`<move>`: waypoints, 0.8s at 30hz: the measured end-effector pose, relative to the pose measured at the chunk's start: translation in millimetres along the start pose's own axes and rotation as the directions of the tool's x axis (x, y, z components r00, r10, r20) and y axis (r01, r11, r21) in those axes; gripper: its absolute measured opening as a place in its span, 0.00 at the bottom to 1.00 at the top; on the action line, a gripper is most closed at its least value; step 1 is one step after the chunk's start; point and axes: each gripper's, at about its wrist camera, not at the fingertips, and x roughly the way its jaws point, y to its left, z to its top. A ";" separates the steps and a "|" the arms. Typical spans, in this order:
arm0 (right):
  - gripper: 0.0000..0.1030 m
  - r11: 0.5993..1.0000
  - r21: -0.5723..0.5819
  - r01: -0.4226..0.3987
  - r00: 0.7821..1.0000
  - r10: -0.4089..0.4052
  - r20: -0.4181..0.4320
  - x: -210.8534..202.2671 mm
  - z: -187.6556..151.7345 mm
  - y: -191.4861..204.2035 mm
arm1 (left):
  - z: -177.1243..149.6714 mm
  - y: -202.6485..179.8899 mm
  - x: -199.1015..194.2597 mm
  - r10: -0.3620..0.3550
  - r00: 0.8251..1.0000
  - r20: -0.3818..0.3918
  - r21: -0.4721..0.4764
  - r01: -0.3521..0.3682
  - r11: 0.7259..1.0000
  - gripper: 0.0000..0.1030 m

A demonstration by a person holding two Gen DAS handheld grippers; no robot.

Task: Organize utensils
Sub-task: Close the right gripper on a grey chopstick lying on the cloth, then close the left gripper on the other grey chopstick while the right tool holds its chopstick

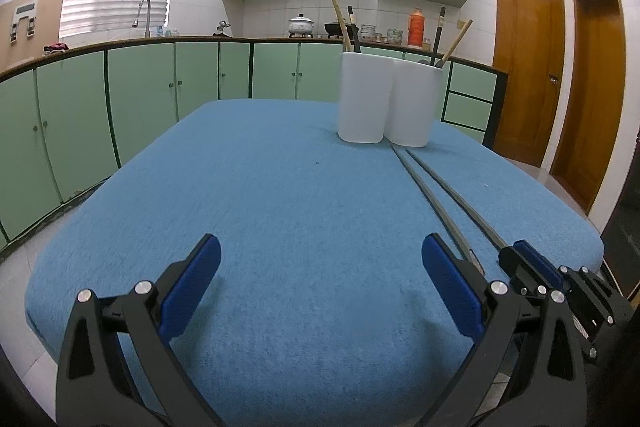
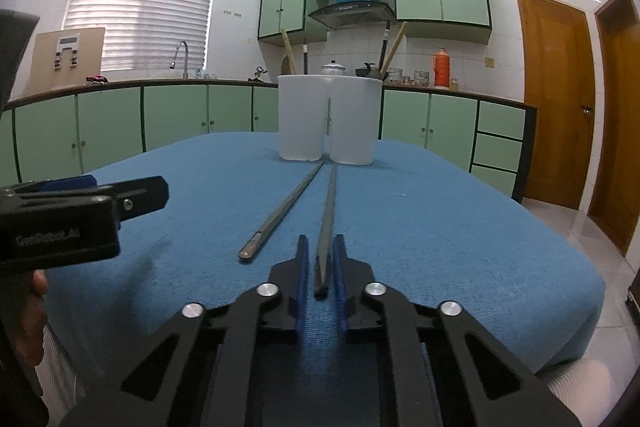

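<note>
Two long dark chopsticks lie side by side on the blue tablecloth [image 2: 440, 227], pointing toward two white holders [image 2: 300, 119] [image 2: 354, 119] that stand together at the far side. My right gripper [image 2: 321, 243] is shut on the near end of the right chopstick [image 2: 327, 211], which rests on the cloth. The left chopstick [image 2: 280, 207] lies free beside it. In the left wrist view my left gripper [image 1: 320, 247] stands open over bare cloth, with both chopsticks [image 1: 432, 201] [image 1: 456, 199] and my right gripper [image 1: 514, 251] to its right. Wooden and black utensils stick out of the holders [image 1: 364, 99] [image 1: 416, 103].
The table's edges drop off at left, right and front. Behind it runs a kitchen counter [image 1: 160, 43] with green cabinets, a tap, pots and a red flask [image 1: 416, 27]. Wooden doors [image 1: 524, 67] stand at the right. My left gripper [image 2: 128, 185] and a hand [image 2: 38, 283] show at the left.
</note>
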 end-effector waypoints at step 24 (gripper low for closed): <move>0.07 0.989 0.099 0.110 0.993 -0.113 0.031 -35.7 -5.0 -52.2 | -6.7 -67.7 19.0 -0.117 0.991 -0.065 0.048 0.120 0.992 0.75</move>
